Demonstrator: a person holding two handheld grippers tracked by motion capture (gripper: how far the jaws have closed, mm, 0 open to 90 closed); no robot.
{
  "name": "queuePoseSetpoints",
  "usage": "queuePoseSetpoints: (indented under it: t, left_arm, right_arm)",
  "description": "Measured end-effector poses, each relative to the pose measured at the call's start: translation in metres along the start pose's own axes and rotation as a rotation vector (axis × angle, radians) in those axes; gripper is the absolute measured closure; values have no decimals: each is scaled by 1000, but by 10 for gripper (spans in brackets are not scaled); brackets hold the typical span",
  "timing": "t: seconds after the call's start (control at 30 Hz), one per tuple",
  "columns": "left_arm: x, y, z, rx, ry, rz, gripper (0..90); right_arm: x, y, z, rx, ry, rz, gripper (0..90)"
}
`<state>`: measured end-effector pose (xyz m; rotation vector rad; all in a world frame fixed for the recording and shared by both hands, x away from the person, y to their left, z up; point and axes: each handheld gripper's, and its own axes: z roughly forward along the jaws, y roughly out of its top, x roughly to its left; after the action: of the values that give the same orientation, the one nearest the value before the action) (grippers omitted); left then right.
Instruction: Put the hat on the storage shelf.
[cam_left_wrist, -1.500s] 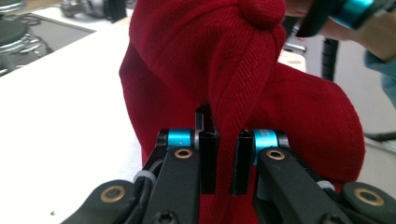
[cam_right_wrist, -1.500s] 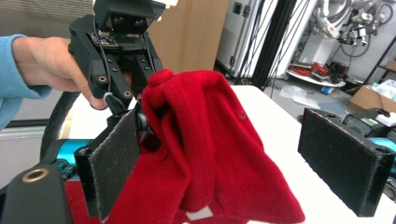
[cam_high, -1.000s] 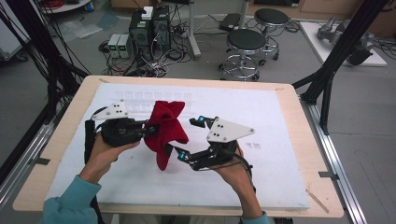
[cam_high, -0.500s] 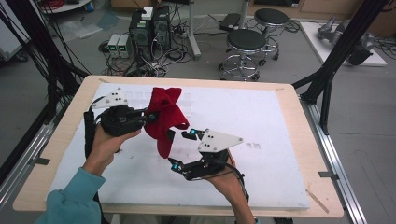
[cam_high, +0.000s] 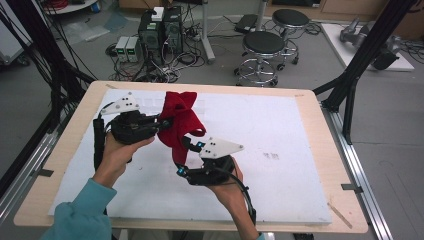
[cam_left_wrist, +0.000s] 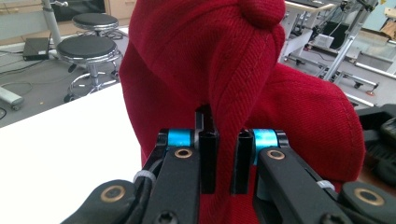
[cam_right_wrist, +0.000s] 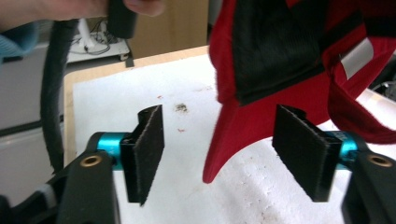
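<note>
White table (cam_high: 280, 150): left tool (cam_high: 162, 123) clenched on red cap (cam_high: 181, 120), held aloft. Brim hangs down between right tool's (cam_right_wrist: 217, 149) released pads, ready to pinch.

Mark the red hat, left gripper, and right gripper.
Red hat (cam_high: 182, 120): high view, knit body.
Left gripper (cam_left_wrist: 223, 163): left gripper view, between fingers, shut on hat.
Right gripper (cam_right_wrist: 229, 154): right gripper view, open gap.

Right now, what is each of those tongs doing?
Left tongs: shut on the red cap.
Right tongs: open, the cap's brim between them, untouched.
</note>
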<state>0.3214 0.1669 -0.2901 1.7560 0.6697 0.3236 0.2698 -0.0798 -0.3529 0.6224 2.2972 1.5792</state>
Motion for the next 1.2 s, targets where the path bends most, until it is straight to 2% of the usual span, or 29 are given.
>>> queuePoseSetpoints:
  t: [0.1,0.33,0.43,0.57,0.7,0.8,0.97,1.0,1.07,1.13,1.2]
  left_arm:
    - [-1,0,1,2,1,2,852]
    - [-1,0,1,-2,6,3,852]
    - [-1,0,1,-4,12,11,852]
    - [-1,0,2,0,19,21,851]
    - [1,-1,2,1,19,17,851]
    - [2,-1,3,0,18,16,850]
    - [4,-1,1,-6,4,22,821]
    - [4,-1,1,-15,6,23,785]
    - [5,-1,0,-30,24,30,624]
    - [7,-1,-1,-34,57,24,376]
    - [9,-1,-1,-29,79,17,231]
  right_arm:
    - [-1,-5,5,15,-23,21,449]
    - [-1,-7,11,39,-56,24,588]
    - [-1,-6,12,45,-58,32,691]
    - [-4,-7,12,57,-49,82,827]
    - [-6,-7,11,53,-64,106,850]
    - [-5,-7,10,43,-81,88,852]
    - [-3,-6,9,33,-90,87,856]
    - [-3,-6,9,31,-91,84,856]
    - [-4,-6,7,18,-95,88,857]
    - [-5,-7,6,3,-99,91,857]
    - [-5,-8,5,-5,-104,95,857]
